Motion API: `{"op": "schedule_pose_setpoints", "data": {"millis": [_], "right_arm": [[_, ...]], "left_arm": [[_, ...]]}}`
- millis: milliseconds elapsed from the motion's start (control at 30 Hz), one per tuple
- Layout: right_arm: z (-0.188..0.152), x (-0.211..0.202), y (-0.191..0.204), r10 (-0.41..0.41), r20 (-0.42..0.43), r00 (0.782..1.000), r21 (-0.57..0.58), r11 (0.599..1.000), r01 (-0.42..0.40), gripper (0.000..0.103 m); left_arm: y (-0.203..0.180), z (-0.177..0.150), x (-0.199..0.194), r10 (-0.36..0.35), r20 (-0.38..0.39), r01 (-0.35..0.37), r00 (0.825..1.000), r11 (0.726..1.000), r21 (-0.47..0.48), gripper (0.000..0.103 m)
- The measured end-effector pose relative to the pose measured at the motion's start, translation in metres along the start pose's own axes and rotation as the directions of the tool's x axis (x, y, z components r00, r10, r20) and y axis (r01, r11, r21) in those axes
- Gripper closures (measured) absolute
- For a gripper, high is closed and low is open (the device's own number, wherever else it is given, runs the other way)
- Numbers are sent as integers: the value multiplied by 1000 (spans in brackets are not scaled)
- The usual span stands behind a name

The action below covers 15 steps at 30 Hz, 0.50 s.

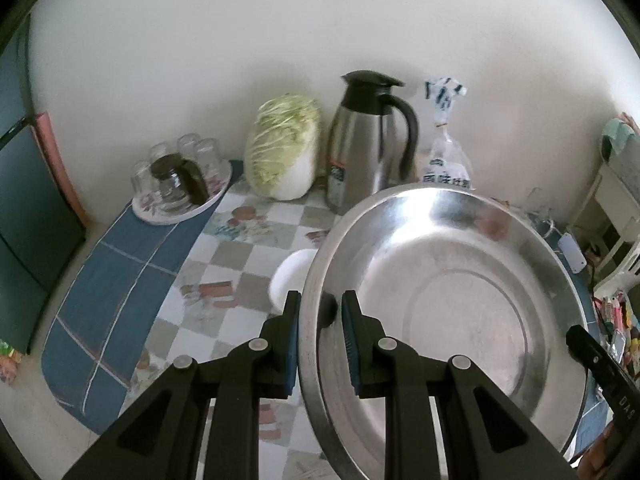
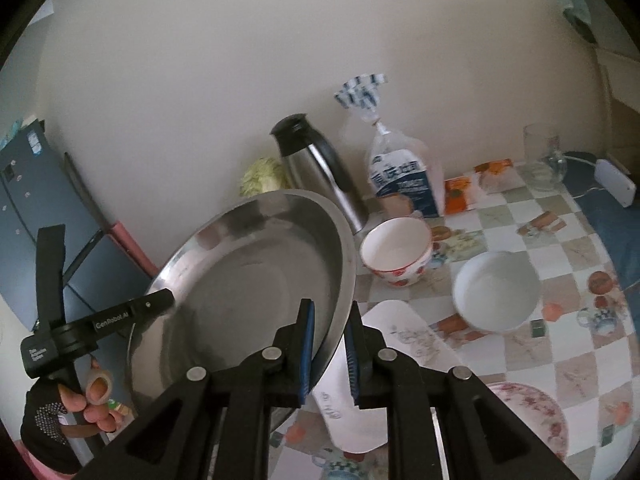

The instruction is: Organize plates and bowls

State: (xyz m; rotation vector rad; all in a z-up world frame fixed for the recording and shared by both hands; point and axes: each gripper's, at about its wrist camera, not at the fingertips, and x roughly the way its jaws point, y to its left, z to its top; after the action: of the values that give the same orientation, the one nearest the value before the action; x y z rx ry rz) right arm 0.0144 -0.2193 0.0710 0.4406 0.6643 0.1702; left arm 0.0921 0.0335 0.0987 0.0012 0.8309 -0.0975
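A large steel basin [image 1: 452, 300] hangs tilted above the checked tablecloth, held from both sides. My left gripper [image 1: 320, 314] is shut on its left rim, and my right gripper [image 2: 330, 322] is shut on the opposite rim of the basin [image 2: 248, 280]. Each gripper shows at the edge of the other's view. On the table under and beside the basin lie a white oblong plate [image 2: 404, 332], a floral bowl [image 2: 396, 252], a white bowl [image 2: 496, 292] and a floral plate [image 2: 532, 412]. In the left wrist view a white bowl [image 1: 290, 276] peeks out from behind the basin.
Along the wall stand a steel thermos jug [image 1: 368, 140], a cabbage [image 1: 284, 148], a bread bag [image 2: 404, 176] and a tray of upturned glasses [image 1: 180, 176]. A drinking glass [image 2: 540, 156] and a white box [image 2: 614, 184] sit far right. A blue fridge [image 2: 24, 208] stands left of the table.
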Motion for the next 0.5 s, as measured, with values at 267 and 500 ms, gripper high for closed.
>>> {"op": "schedule_pose_setpoints", "data": {"millis": [267,500], "right_arm": [[9,-23,-30,-10,52,999,62,998,7,85],[11,-26,-54,-72,38,997,91,994,68,85]], "left_arm": [[-32,-1,14,-74,-9,74,997,997,10,82],[-53,-14,38,-117,-55,117,992,993,6,82]]}}
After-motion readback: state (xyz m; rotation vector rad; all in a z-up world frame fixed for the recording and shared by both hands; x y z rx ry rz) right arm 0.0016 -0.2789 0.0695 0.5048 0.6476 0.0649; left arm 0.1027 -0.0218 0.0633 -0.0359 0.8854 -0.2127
